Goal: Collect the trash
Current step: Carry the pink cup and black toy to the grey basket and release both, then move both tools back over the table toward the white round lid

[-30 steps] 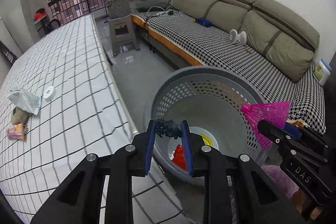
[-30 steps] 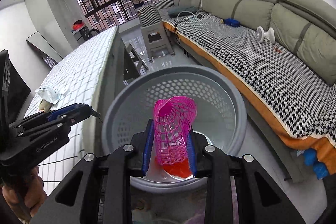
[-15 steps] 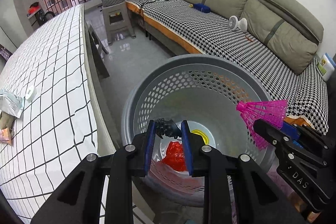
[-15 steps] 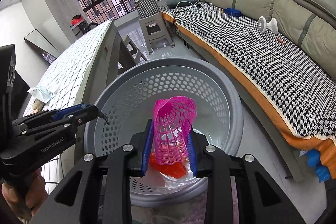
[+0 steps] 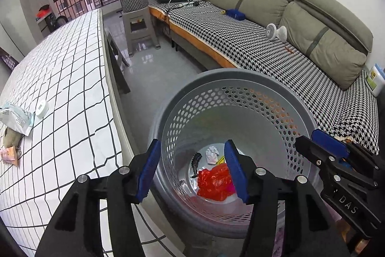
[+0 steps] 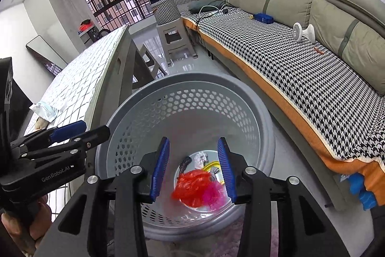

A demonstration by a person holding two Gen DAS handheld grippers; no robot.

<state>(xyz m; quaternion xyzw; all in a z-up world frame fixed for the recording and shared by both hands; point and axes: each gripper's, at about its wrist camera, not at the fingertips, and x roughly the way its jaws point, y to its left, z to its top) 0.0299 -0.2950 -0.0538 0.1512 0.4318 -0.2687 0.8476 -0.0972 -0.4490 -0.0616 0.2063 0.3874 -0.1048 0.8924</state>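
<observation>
Grey perforated plastic basket (image 5: 231,86) sits on the floor between the grid-cloth table (image 5: 60,78) and the houndstooth-covered sofa (image 5: 264,45). Both grippers hang over its mouth. Left gripper (image 5: 192,170) has its blue-padded jaws spread wide, nothing between them. Right gripper (image 6: 193,166) likewise gapes wide, holding nothing; its black body also shows at the right edge of the left wrist view.

Trash lies on the basket floor: red crumpled plastic bag (image 5: 213,182) in the middle, pink mesh piece (image 6: 213,193) touching its right side, a thin black item (image 5: 196,163) just left of the bag, a white crumpled scrap (image 5: 211,154) behind it, and a yellow loop (image 6: 213,164) near the scrap. Pink mesh is partly hidden by the pad in the left view.

On the table, well apart from the basket, more bits: white-and-blue wrapper (image 5: 15,117), small white round cap (image 5: 42,107) just beside it, a brownish lump (image 5: 9,136) under the wrapper's edge, and a pinkish packet (image 5: 9,154) near the table's left edge.

Grey plastic stool (image 5: 139,30) stands on the tiled floor beyond the table's end. White handheld fan (image 5: 276,31) and a blue pouch (image 5: 235,13) rest on the sofa.
</observation>
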